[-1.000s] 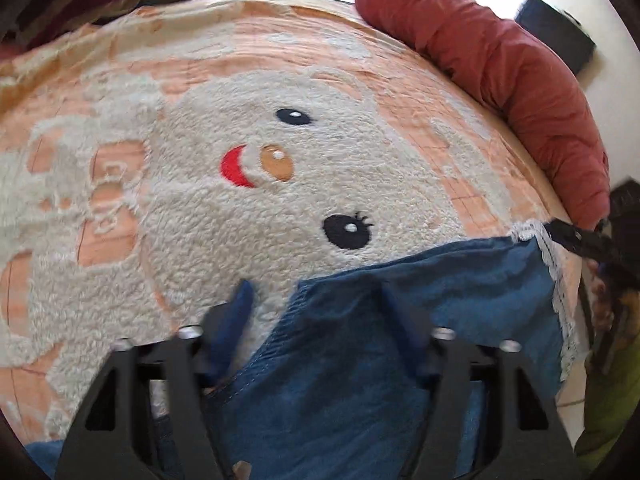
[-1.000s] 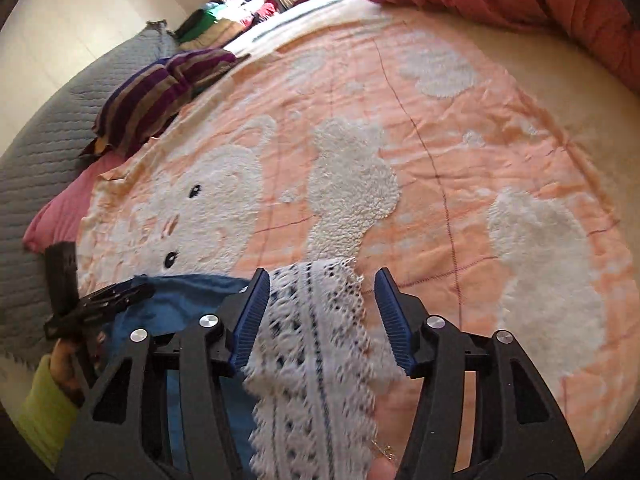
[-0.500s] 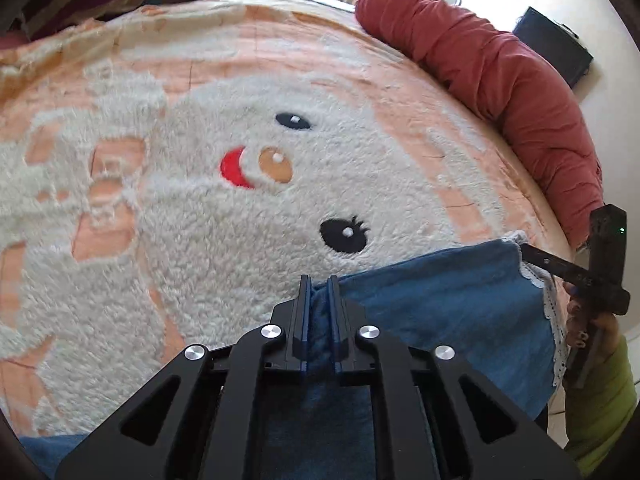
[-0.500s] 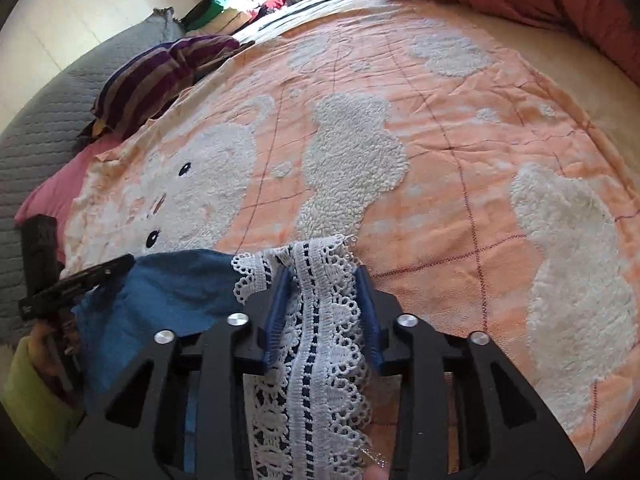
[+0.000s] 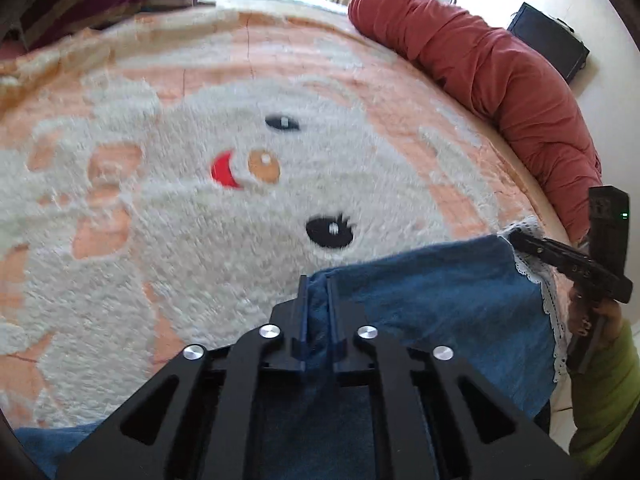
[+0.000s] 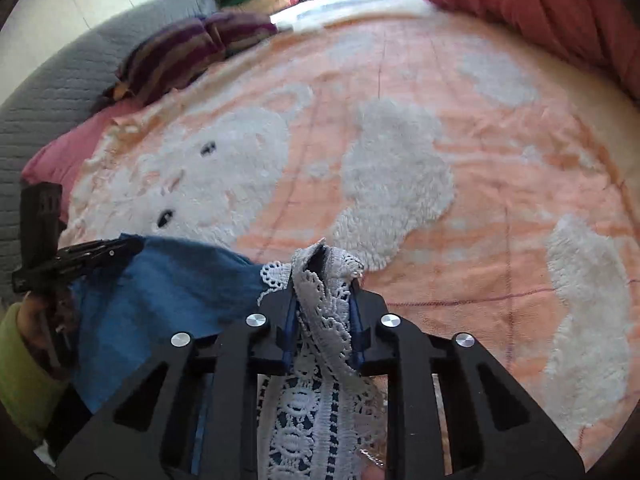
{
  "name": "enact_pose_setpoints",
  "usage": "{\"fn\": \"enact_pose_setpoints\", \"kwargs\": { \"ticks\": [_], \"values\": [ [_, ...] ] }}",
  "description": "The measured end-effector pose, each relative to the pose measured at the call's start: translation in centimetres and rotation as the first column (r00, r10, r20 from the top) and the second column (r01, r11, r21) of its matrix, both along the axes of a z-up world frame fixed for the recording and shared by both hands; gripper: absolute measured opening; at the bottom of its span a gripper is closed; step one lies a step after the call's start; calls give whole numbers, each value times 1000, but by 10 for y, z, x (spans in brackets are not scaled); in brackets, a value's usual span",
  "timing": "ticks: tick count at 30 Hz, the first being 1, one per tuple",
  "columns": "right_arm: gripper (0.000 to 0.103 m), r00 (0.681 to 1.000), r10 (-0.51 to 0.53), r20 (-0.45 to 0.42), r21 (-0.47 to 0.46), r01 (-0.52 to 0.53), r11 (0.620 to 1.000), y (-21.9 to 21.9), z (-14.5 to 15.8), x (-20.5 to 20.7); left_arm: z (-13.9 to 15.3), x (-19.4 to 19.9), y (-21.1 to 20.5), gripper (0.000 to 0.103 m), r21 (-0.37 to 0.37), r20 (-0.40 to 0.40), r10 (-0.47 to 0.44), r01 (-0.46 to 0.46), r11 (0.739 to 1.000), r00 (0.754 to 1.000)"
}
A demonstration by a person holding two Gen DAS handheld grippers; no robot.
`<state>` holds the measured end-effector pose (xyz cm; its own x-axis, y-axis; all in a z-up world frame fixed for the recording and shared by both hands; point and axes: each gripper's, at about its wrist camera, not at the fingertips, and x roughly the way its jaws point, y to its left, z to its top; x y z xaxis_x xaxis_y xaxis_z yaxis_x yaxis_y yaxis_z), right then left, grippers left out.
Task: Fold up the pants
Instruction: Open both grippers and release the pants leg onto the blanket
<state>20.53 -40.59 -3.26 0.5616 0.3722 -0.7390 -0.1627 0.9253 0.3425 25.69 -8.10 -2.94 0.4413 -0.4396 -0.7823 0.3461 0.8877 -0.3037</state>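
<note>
Blue denim pants with a white lace hem lie at the near edge of a bed. My left gripper is shut on a corner of the denim edge. My right gripper is shut on the bunched lace hem. The stretch of pants between the two grippers is held taut. Each gripper shows in the other's view: the right one at the lace corner, the left one at the denim corner.
The bed carries an orange blanket with a fluffy white bear face. A red duvet roll lies along the right side. A striped pillow and a grey quilted headboard are at the far left.
Both grippers were open around the fabric a second ago. The left one closed on the denim, the right one on the lace, and both moved slightly forward over the bed.
</note>
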Motion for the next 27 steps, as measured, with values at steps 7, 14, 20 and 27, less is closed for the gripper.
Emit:
{"fn": "enact_pose_setpoints", "kwargs": {
  "ticks": [7,14,20,27],
  "values": [
    [13,999,-29,44,-30,31,999,-5,9,13,9,2,-6,6,54,82,-4,-1,999,997],
    [34,998,-63,-14,-127,61,990,2,-18,20,-9,9,7,15,45,36,22,-23,999,999],
    [50,988,-150,29,-14,151,988,-24,13,-19,10,3,31,51,12,69,71,-72,997,995],
    [51,988,-152,39,92,148,985,-33,19,-96,38,-33,51,66,-20,115,93,-91,996,989]
  ]
}}
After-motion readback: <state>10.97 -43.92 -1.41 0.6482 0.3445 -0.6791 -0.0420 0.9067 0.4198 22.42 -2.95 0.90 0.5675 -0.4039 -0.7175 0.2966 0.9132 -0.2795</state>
